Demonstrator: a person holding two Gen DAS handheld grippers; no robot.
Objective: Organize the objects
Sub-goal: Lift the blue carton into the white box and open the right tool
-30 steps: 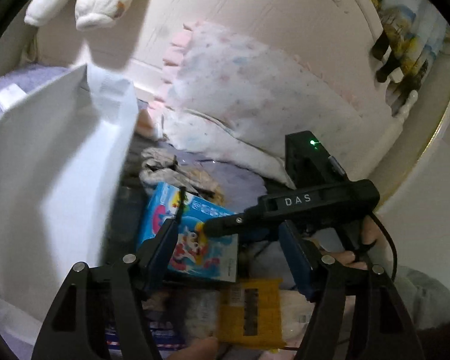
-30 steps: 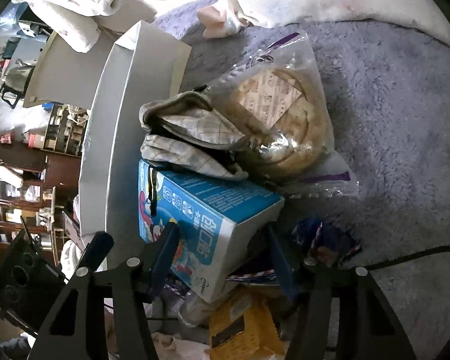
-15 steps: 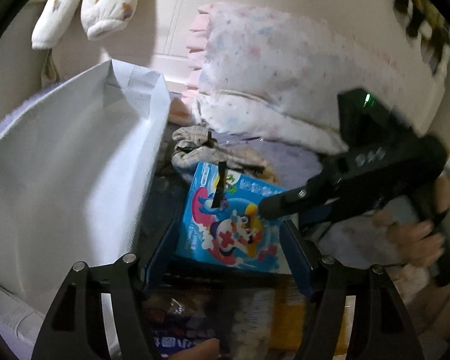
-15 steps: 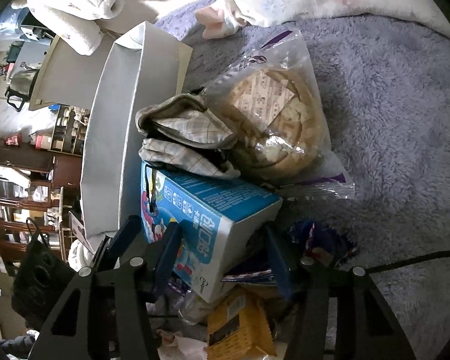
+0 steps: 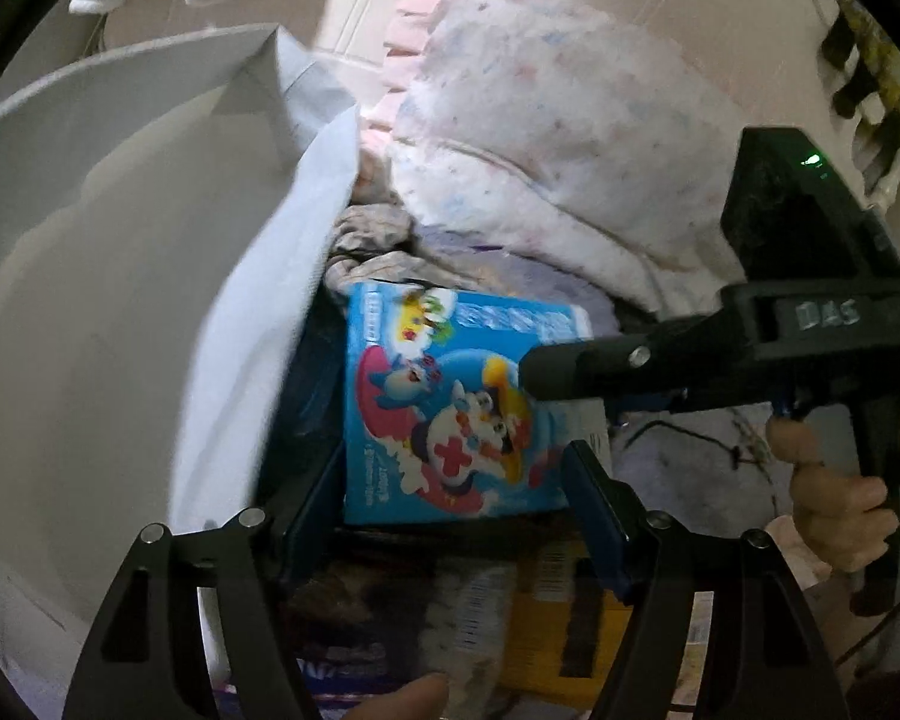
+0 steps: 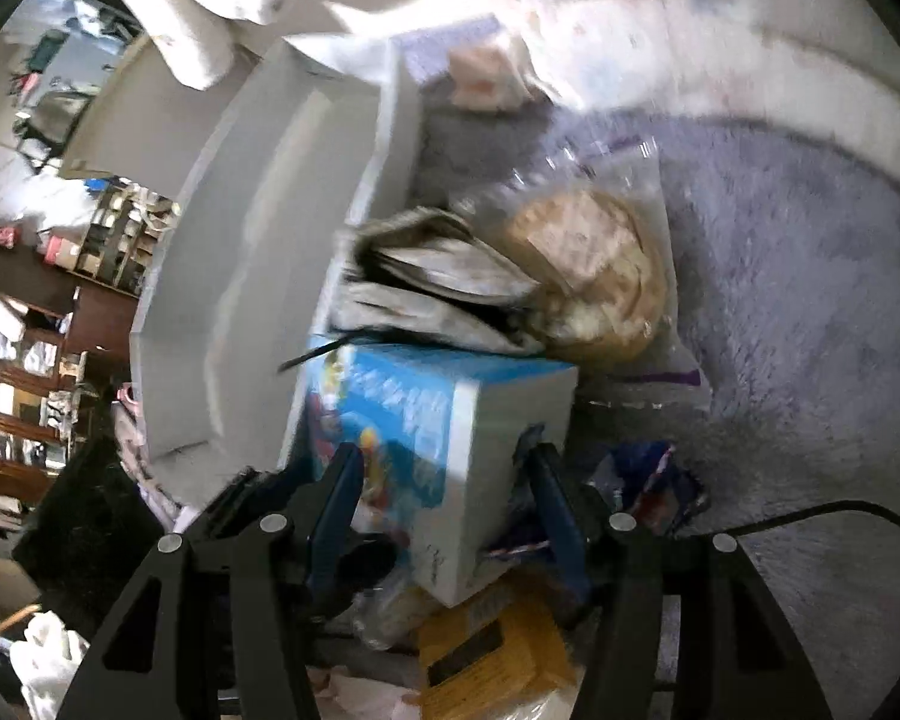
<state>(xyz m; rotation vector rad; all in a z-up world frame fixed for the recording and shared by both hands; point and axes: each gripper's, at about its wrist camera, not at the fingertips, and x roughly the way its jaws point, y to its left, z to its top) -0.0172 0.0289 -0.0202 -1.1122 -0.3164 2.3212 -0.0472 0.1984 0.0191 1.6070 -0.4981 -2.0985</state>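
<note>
A blue cartoon-printed carton (image 5: 450, 402) lies on a pile of goods on the purple bedspread; it also shows in the right wrist view (image 6: 426, 438). My left gripper (image 5: 450, 504) is open with its fingers on either side of the carton's near end. My right gripper (image 6: 444, 498) is open and straddles the carton's white end; its body (image 5: 750, 354) reaches in from the right in the left wrist view. A white paper bag (image 5: 120, 276) stands open to the left of the carton, also seen in the right wrist view (image 6: 258, 276).
A checked cloth (image 6: 426, 288) and a bagged round flatbread (image 6: 594, 276) lie beyond the carton. A yellow packet (image 6: 498, 654) and a dark snack wrapper (image 6: 648, 480) lie near it. A speckled pillow (image 5: 558, 138) leans on the headboard.
Both grippers have moved closer to the carton, which now fills more of each view. The right gripper has swung across the carton in the left wrist view. The bag has shifted left.
</note>
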